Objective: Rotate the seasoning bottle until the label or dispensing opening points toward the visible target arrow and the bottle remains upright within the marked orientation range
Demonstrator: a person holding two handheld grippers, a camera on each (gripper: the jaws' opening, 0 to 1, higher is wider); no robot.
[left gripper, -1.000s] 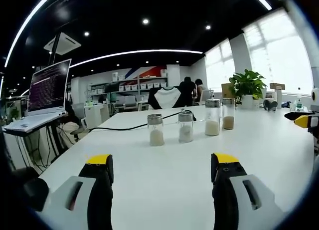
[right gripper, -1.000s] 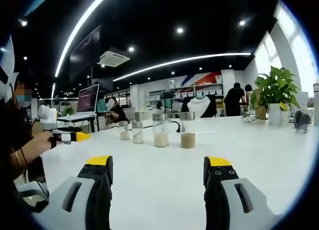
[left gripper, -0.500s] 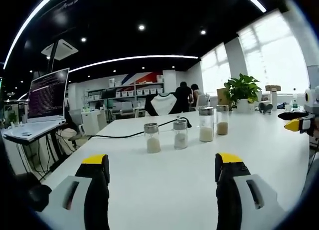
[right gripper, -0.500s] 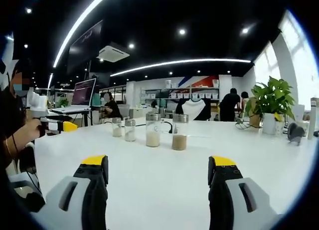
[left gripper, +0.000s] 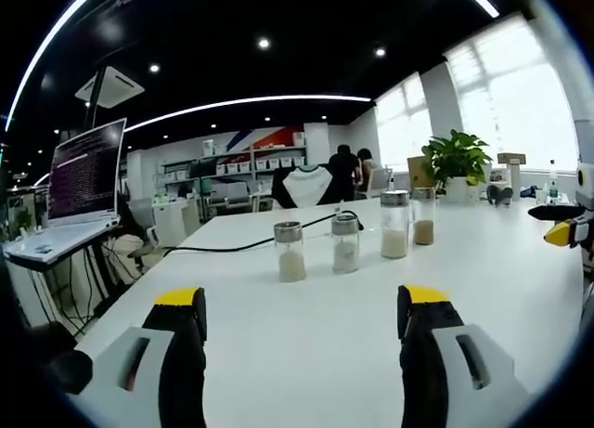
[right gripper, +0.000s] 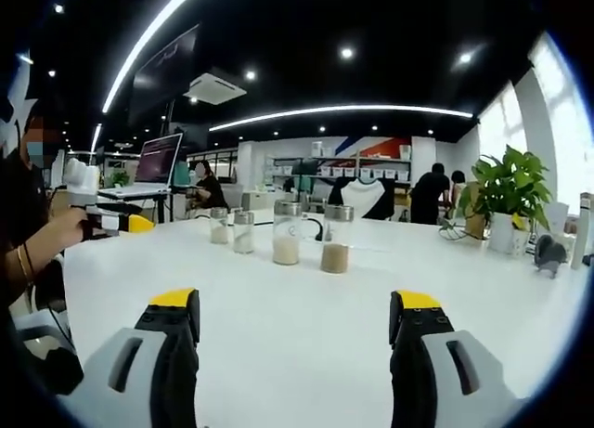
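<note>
Both our yellow-tipped claws [left gripper: 302,307] [right gripper: 297,307] stay spread, drifting short of four metal-capped glass seasoning bottles [left gripper: 290,252] on the white bench [left gripper: 325,326]; rotation unstarted.

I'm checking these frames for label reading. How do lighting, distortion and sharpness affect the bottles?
Left gripper view: windows blown out, ceiling strip bent by fisheye, four bottles small, labels unreadable. Right gripper view: dark ceiling, bright table, bottles distant and soft, plant backlit.

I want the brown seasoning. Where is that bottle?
In the right gripper view, the brown-filled bottle stands upright on the white table, rightmost of four, beside a white-filled bottle.
</note>
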